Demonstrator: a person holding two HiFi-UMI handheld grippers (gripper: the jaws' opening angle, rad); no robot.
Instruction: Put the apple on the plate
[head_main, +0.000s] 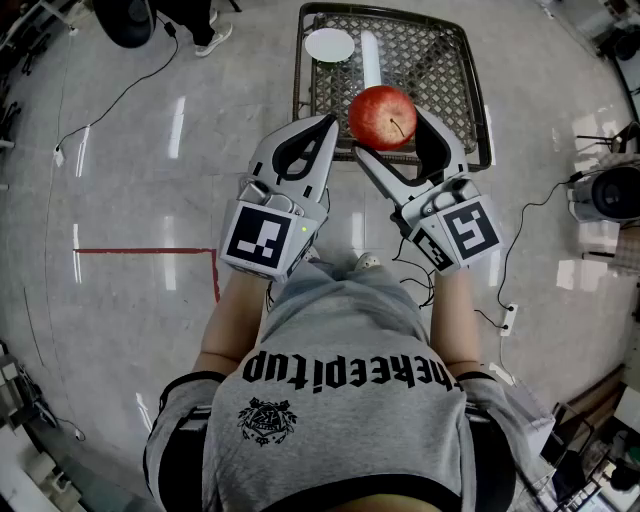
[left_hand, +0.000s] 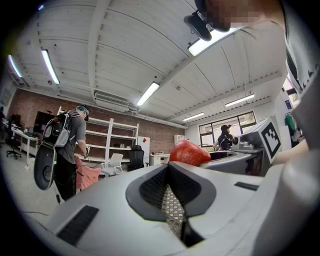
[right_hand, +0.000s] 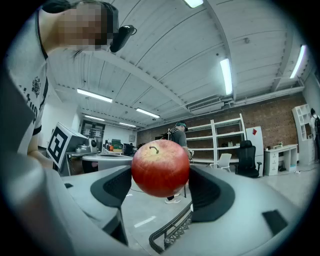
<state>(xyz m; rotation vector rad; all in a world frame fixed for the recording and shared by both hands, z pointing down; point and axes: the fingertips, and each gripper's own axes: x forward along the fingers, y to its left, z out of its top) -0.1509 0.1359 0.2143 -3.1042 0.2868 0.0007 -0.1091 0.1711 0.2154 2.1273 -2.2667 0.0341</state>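
Bright ceiling tube lights (right_hand: 226, 75) glare off the floor (head_main: 177, 125); fisheye edges darken.
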